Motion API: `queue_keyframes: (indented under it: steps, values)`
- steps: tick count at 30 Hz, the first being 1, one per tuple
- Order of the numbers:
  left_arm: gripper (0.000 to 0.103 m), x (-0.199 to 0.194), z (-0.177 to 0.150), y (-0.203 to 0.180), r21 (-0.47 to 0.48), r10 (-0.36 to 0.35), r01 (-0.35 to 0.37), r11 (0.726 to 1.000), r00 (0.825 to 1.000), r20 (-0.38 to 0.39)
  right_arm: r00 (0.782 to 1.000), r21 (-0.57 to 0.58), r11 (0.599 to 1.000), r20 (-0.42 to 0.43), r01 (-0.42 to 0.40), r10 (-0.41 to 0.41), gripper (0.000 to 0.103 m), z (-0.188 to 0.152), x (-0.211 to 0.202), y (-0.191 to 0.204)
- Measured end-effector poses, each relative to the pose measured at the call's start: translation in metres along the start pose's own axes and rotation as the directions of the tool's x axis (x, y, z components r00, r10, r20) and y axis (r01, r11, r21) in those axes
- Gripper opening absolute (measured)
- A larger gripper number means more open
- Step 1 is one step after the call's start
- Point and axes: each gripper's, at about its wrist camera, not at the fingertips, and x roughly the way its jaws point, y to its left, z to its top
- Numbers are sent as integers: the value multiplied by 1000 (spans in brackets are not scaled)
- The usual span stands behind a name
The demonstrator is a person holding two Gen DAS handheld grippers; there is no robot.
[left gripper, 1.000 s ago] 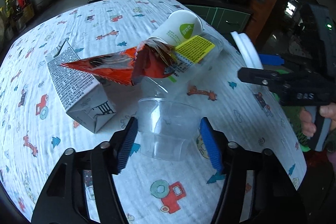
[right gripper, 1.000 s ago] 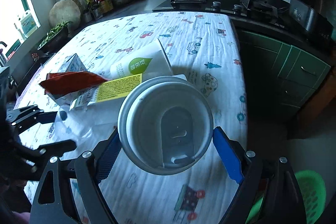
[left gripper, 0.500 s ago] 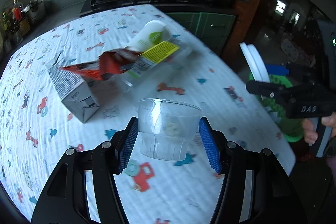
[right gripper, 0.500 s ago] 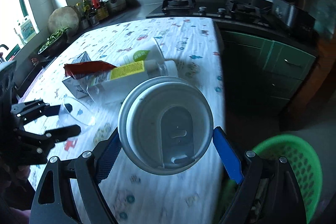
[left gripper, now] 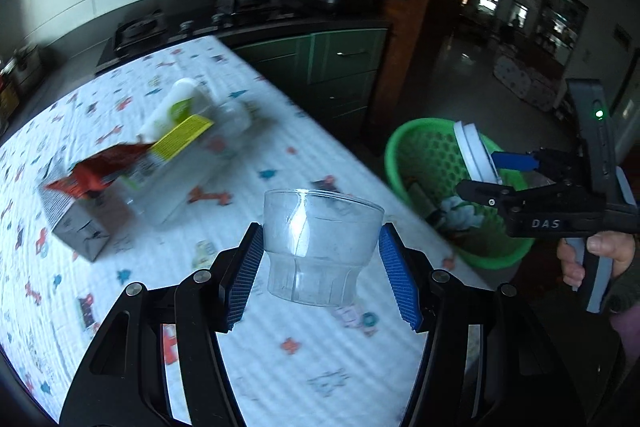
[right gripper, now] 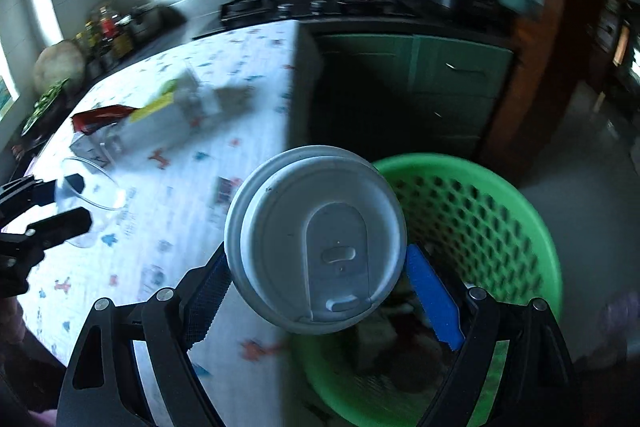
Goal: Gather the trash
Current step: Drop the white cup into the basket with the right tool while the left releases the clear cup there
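Up off the table, a clear plastic cup (left gripper: 320, 247) sits upright between the blue pads (left gripper: 245, 277) of the left gripper (left gripper: 322, 273), which is clamped on its sides. Over at the table's edge, the right gripper (right gripper: 320, 277) is clenched on a white cup lid (right gripper: 316, 251), held on edge with its top facing the camera; from the left wrist view that lid (left gripper: 476, 155) hangs above the open mouth of a green perforated basket (left gripper: 424, 151), which stands on the floor just beside the table and has some crumpled rubbish inside.

Farther back on the table lies a blurred heap: a white paper cup with a green mark (left gripper: 176, 107) on its side, a clear bottle with a yellow label (left gripper: 188, 143) touching it, a red wrapper (left gripper: 96, 173) draped over a grey carton (left gripper: 80, 223). They lie well apart from both grippers.

A white tablecloth printed with small cars and animals (left gripper: 288, 367) covers the surface. Behind it runs a dark counter with a gas hob (right gripper: 248, 7), green cabinet doors (left gripper: 340, 63) below, white wall tiles above, and bottles (right gripper: 106, 31) near the window.
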Motion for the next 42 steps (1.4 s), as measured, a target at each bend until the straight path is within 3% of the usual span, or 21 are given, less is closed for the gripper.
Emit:
queue_keyframes:
  steps: [10,14,24,36,42]
  values:
    - [59,12,18,-53,82,-46,46,996,999,6,994,124,986,-31,108,-105,84,-24,-10,-73]
    - [59,18,25,-69,102,-60,60,993,998,0,993,148,982,-8,119,-119,90,-26,-20,-88]
    - [59,42,43,-109,148,-95,97,984,995,-23,988,158,978,45,137,-145,90,-33,-51,-97]
    - [61,79,50,-135,175,-60,74,982,994,-88,984,193,972,84,136,-155,90,-52,-86,-101]
    - [75,79,50,-138,170,-58,71,983,995,-83,986,185,974,83,130,-147,90,-57,-88,-96]
